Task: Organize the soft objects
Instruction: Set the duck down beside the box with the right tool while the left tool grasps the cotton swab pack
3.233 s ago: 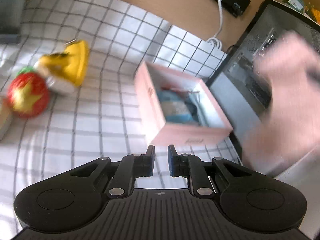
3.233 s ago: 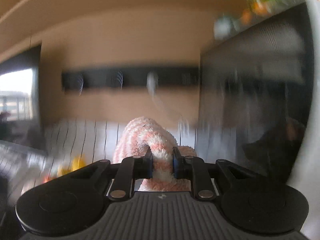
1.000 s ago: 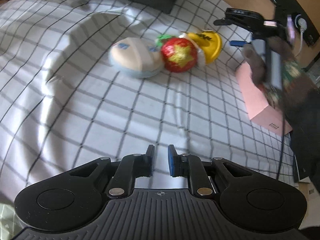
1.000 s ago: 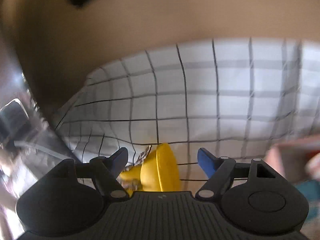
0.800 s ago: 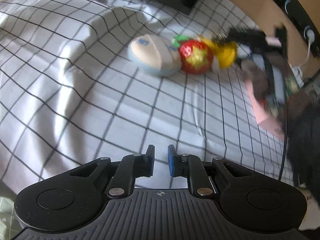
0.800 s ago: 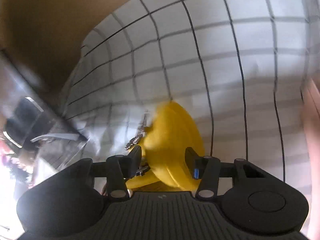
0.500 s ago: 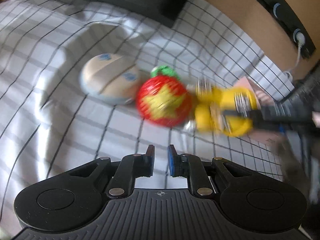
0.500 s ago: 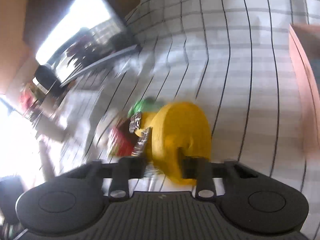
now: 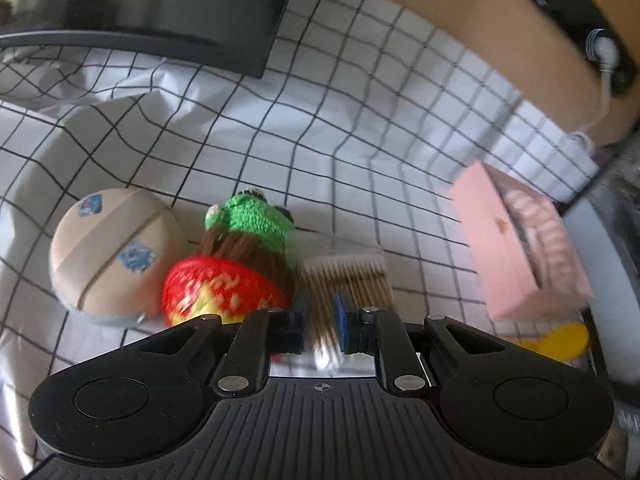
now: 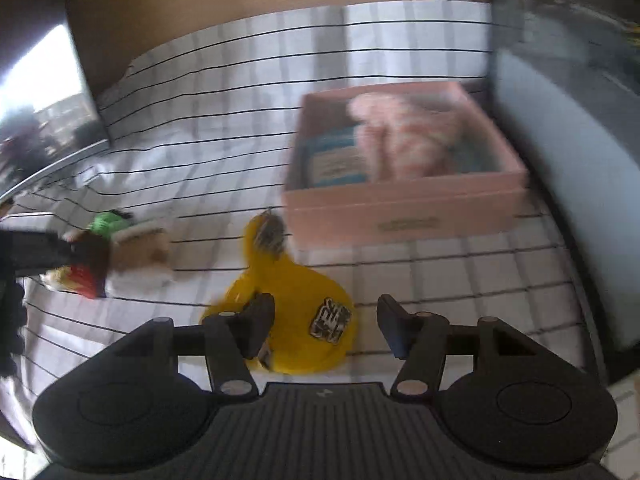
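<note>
1. Left gripper (image 9: 321,324): fingers nearly pressed together with a narrow gap, pinching nothing, low over the checked cloth (image 9: 360,120).
2. Right gripper (image 10: 326,330): fingers spread wide, empty, just above the yellow plush (image 10: 298,300) lying flat on the cloth.
3. Far left: round beige cushion (image 9: 114,250), touching the red strawberry plush (image 9: 218,292).
4. Next: green-and-brown knitted toy (image 9: 254,232) behind the strawberry, a pack of cotton swabs (image 9: 348,278) beside it.
5. Right: pink box (image 10: 404,208), open, holding a pink-and-white fluffy toy (image 10: 404,136) and something blue; yellow plush just in front, apart from the box.
</note>
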The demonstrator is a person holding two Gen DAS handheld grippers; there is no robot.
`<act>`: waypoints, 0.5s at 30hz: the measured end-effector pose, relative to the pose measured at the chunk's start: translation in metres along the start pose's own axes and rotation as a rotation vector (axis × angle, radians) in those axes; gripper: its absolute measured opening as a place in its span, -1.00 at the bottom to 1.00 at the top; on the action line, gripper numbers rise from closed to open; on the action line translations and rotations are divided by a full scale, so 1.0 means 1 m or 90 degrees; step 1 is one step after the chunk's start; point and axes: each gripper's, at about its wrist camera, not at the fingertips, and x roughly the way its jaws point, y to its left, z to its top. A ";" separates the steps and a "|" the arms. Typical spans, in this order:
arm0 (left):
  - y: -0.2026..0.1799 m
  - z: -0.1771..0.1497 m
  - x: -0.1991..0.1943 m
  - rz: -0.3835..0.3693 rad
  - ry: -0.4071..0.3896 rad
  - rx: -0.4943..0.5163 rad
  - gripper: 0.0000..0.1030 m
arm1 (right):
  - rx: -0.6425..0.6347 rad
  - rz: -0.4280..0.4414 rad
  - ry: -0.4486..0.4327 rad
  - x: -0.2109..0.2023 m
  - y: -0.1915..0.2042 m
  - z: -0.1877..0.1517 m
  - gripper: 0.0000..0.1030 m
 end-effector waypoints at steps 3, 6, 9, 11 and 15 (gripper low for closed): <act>-0.011 0.008 0.018 0.015 0.012 0.024 -0.69 | -0.006 -0.020 -0.011 -0.008 -0.013 -0.011 0.18; -0.031 0.013 0.036 0.043 0.020 0.070 -0.68 | -0.037 -0.058 -0.027 -0.013 -0.021 -0.026 0.30; -0.056 0.010 0.048 0.028 0.026 0.139 -0.47 | -0.050 -0.077 -0.042 -0.014 -0.026 -0.036 0.41; -0.075 0.003 0.051 0.018 0.029 0.202 -0.20 | -0.048 -0.074 -0.039 -0.012 -0.032 -0.042 0.44; -0.096 -0.015 0.049 0.030 0.027 0.271 -0.04 | -0.038 -0.051 -0.009 -0.002 -0.039 -0.049 0.44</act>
